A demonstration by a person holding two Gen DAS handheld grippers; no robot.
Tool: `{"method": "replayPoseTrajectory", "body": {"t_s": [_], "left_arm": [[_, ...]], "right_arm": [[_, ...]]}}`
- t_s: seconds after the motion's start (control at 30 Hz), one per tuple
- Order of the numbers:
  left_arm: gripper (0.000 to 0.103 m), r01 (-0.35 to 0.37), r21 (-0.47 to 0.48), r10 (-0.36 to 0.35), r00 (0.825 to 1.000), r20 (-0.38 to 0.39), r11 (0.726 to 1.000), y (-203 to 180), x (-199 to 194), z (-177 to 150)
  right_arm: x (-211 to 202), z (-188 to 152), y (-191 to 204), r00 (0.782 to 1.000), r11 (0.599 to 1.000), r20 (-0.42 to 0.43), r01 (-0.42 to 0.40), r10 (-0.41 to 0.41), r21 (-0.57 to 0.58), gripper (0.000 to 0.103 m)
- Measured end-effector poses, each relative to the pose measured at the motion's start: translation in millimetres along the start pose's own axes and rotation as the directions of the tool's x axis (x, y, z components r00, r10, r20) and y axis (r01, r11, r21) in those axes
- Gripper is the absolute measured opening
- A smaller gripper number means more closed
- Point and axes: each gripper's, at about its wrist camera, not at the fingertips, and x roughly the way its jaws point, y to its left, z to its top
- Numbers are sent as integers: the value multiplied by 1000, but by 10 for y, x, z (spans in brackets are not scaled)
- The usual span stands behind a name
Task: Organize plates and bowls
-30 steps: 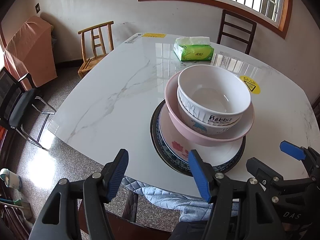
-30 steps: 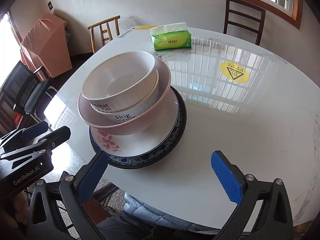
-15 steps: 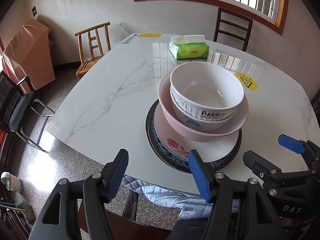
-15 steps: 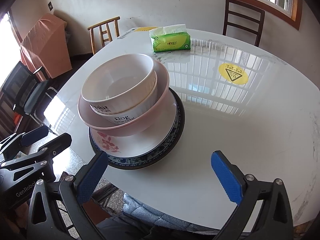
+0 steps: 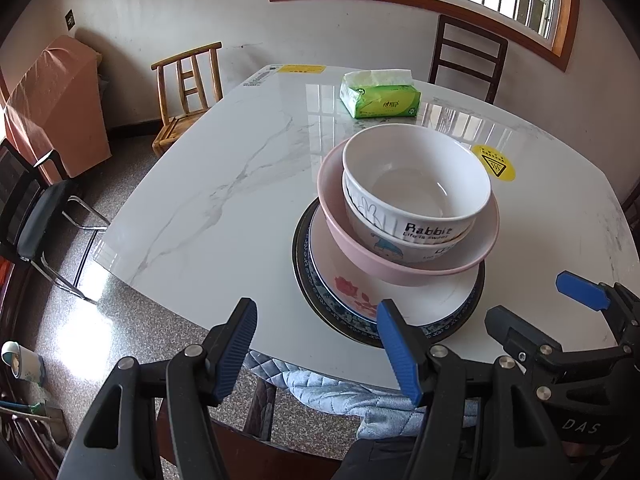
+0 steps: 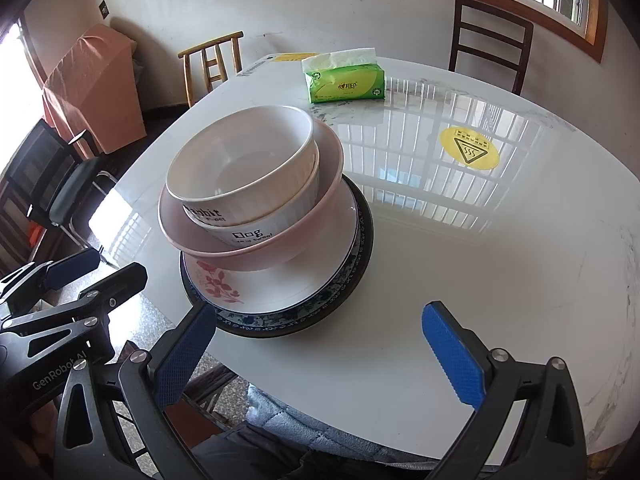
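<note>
Bowls [image 5: 416,176] stacked on plates [image 5: 400,304] — tissue pack [image 5: 380,96] well behind

Two white bowls [image 5: 416,184] nested upright in pink bowl [image 5: 404,256], atop floral plate [image 5: 400,300], dark-rimmed plate [image 5: 460,326].

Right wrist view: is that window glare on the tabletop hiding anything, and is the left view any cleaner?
Right wrist: barred glare on the table beside the plate stack, which stays sharp. Left wrist: glare only behind the Rabbit bowl; fisheye bends the edges in both.
</note>
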Motion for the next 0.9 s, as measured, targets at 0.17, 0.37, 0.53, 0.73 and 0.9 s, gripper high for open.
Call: {"method": "replayPoseTrajectory", "body": {"t_s": [0.17,0.37,0.53,0.73,0.9], "left_arm": [[64,0,2,0,1000,-4,1000,-2,7,-3],[64,-4,-1,4,1000,-6,1000,5,13,1],[64,8,2,-8,1000,-11,1000,8,35,4],[64,19,5,-19,1000,-11,1000,19,40,-5],[64,17,-1,-17,1000,-12,1000,31,38,-1]], "right_arm": [[6,1,8,1000,1000,-2,-1,1,-4,102],[13,-3,16,1000,1000,-6,-2,2,-5,102],[13,-9,24,1000,1000,-7,-4,4,-6,102],[24,-13,30,1000,1000,-10,-5,5,-6,102],[26,-13,30,1000,1000,-11,-6,6,-7,102]]}}
